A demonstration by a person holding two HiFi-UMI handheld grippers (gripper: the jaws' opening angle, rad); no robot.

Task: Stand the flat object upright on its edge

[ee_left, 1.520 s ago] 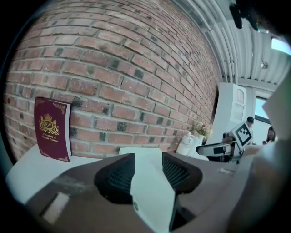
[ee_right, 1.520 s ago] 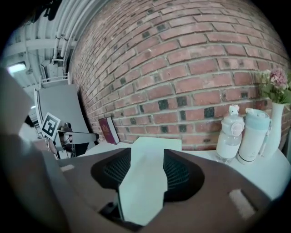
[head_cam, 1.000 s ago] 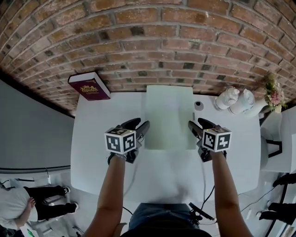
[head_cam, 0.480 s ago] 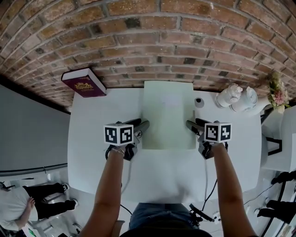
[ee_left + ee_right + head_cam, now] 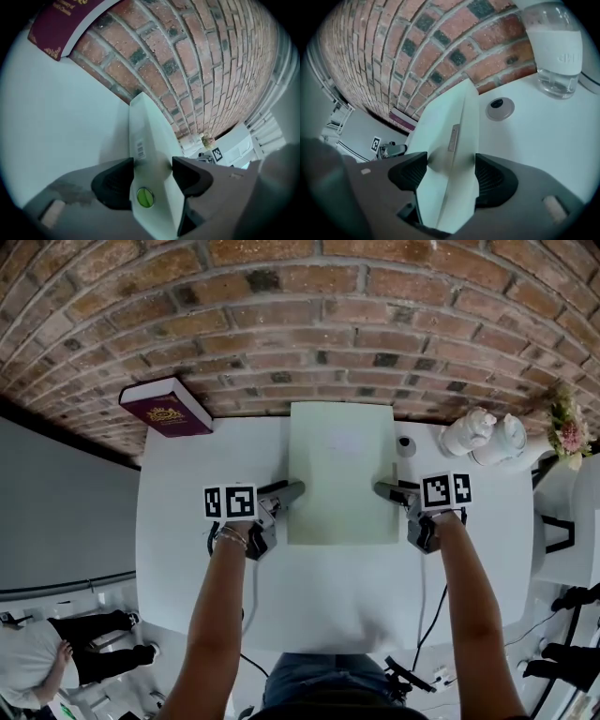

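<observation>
Fingers (image 5: 112, 185) of our left gripper (image 5: 292, 491) stand apart, their dark ribbed pads on either side of the left long edge of the task's thing, and they have just been opening. The fingers (image 5: 494, 180) of our right gripper (image 5: 382, 489) stand apart the same way about the opposite long edge, also just opening, and in neither gripper view do we see the pads squeezing it. Behind everything rises the red brick wall (image 5: 375, 324), and at its foot lies the white rectangular counter (image 5: 187, 568). On that counter, between our two grippers, is the pale green flat rectangular box (image 5: 342, 474). Its broad face is turned up toward the head view and its far end is at the foot of the wall, so it is not upright. Whether its underside rests fully on the counter we cannot tell. A maroon hardback book (image 5: 167, 407) with a gold emblem sits at the far left corner against the bricks. Two clear bottles (image 5: 469, 434) with white bands stand at the far right, apart from the box. A small round grey cap (image 5: 404, 446) lies near the box's far right corner, not touching it. Smallest are a white barcode label (image 5: 140, 149) and a round green sticker (image 5: 144, 197) on the narrow side between our left fingers.
</observation>
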